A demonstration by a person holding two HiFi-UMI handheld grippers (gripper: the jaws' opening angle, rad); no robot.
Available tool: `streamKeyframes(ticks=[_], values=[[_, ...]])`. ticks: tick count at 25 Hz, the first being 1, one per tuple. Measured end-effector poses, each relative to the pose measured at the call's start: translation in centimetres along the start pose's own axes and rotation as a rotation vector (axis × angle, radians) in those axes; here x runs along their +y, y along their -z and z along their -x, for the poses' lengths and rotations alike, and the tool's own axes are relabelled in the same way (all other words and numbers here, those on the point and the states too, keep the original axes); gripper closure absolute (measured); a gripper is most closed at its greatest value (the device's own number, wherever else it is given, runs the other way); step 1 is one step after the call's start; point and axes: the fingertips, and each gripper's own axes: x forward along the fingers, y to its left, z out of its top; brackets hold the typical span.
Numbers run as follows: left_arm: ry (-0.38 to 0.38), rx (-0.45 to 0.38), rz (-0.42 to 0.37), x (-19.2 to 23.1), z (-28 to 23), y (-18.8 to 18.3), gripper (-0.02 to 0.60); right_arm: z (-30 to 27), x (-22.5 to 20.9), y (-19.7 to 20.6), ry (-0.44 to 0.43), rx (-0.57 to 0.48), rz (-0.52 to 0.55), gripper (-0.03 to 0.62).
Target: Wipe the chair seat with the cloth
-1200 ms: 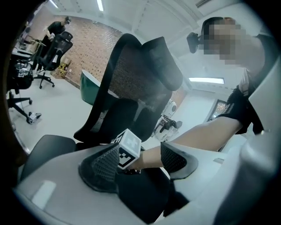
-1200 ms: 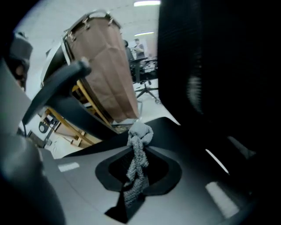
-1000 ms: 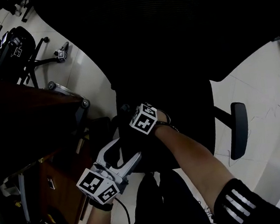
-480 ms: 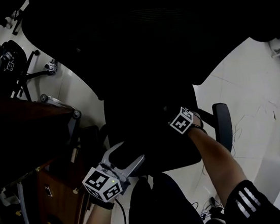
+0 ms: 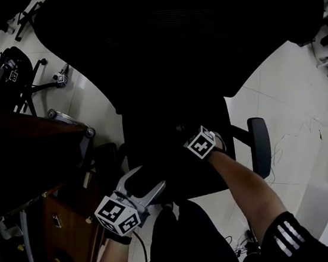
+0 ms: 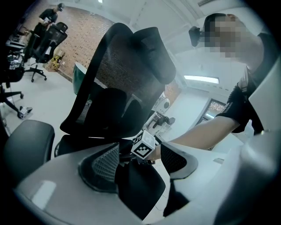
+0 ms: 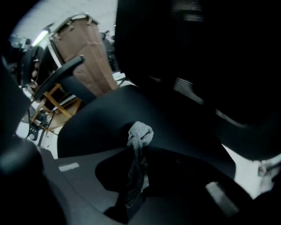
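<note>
While right gripper (image 7: 136,169) pinches cloth (image 7: 139,134), wad jutting ahead along its jaws over seat (image 7: 96,127), left gripper (image 5: 148,178) gapes empty at front edge.

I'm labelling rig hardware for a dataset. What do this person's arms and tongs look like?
The left tongs have curved silver-grey jaws with textured pads, a white cube with black square markers, and a thin dark cable hanging off. The right tongs carry a like cube. The right arm's short sleeve is black with white stripes.
</note>
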Motion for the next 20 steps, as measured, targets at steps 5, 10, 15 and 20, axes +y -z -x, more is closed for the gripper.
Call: streamKeyframes(ticks=[5,10,15,20], values=[[-0.051,0.006,-0.012,0.7,2.5,0.8,0.261,-3.4,10.9,-6.6,-0.138,-0.061,0.161,0.543],[-0.072,0.002,-0.002,1.2,3.9,1.6,0.261,-6.2,16.5,-7.4,-0.205,-0.044,0.242,0.543],[-0.055,0.004,0.006,0.8,3.5,2.6,0.259,-6.4,15.2,-5.1,-0.198,-0.049,0.207,0.543],[-0.014,0.031,-0.012,-1.1,2.6,3.0,0.258,-4.2,9.9,2.7,-0.125,0.041,0.169,0.543]])
